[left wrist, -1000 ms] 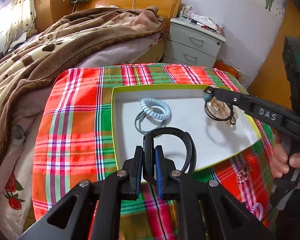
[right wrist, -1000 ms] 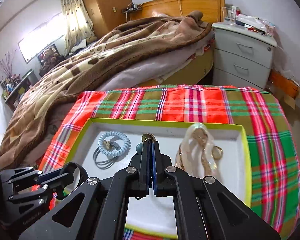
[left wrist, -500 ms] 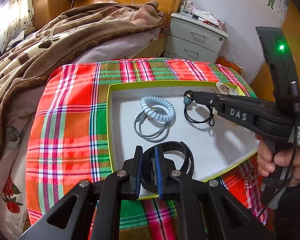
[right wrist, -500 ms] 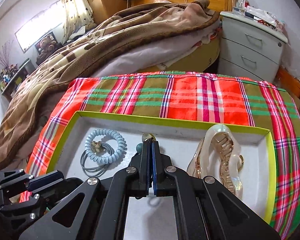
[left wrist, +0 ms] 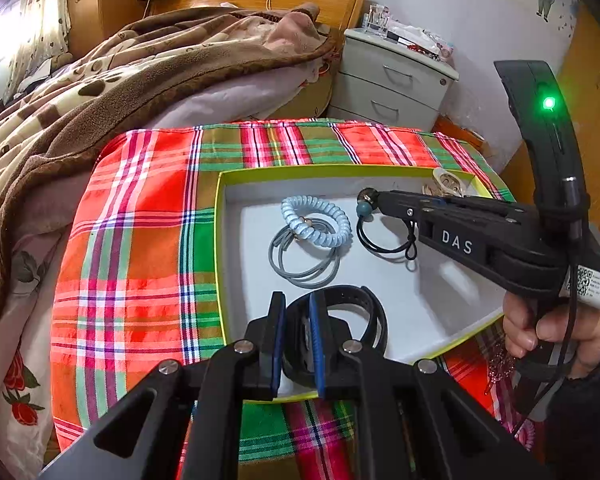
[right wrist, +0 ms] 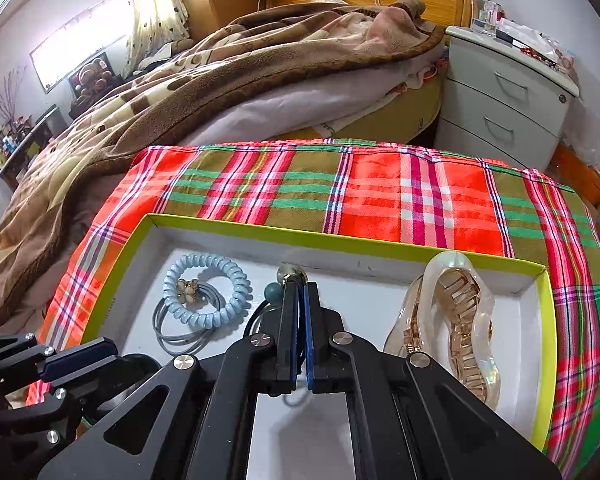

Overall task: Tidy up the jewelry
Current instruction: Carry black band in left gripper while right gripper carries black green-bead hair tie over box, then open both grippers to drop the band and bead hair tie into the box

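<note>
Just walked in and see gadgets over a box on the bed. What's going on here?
A person is sorting accessories into a green-edged box. The left hand-held gripper clamps a black wristband at the box's near edge. The right hand-held gripper holds a black beaded hair tie over the box, beside a blue coil tie and a claw clip.

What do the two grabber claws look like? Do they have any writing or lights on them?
Both claws are black plastic with silver screws and flat blue pads inside the fingers. The left claw shows two angled black arms. The right claw has white letters DAS on its side, a curved black handle with a green light, a thin black cable and a white sticker with a square code. A dark sleeve shows.
</note>
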`<state>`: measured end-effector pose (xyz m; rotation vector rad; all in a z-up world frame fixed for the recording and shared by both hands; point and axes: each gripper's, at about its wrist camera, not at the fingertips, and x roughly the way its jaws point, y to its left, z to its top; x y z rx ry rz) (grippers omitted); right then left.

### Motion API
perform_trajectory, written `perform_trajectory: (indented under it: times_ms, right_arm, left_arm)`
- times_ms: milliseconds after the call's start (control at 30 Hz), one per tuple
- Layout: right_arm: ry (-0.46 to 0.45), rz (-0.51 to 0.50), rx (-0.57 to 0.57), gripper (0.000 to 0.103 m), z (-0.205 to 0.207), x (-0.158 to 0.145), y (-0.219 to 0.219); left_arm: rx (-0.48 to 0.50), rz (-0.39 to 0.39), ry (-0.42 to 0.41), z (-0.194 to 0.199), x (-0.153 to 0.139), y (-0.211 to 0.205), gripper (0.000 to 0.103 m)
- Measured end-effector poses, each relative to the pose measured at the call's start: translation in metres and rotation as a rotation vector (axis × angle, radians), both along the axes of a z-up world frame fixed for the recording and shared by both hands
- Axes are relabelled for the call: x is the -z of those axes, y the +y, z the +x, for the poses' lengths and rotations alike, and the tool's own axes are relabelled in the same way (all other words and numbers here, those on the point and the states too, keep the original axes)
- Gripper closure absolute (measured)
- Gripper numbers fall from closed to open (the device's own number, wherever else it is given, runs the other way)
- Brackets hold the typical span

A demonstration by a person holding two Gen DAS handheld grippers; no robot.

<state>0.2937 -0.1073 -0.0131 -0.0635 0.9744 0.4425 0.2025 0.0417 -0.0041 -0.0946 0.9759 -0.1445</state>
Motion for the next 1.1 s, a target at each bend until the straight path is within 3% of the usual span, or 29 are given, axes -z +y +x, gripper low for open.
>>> perform_trajectory:
  times_ms: [333,633,867,1100]
  right_arm:
    - [-0.001,0.000,0.001,0.099,-0.001,0.000,-0.002]
    - [0.001,0.020,0.003,0.093,-0.002,-0.002,-0.004]
    - [-0.003,0.040,-0.006,0.076,-0.008,-0.007,-0.004]
    - [-0.009,0.046,0.001,0.076,-0.013,-0.012,-0.006]
  left_arm:
    - [-0.014,-0.001,0.007,0.000,0.000,0.002,0.089]
    - [-0.029,-0.004,0.010,-0.001,0.000,0.004,0.079]
    - [-0.032,-0.010,0.012,-0.002,-0.001,0.004,0.073]
    - [-0.040,-0.007,0.007,-0.007,-0.004,0.003,0.071]
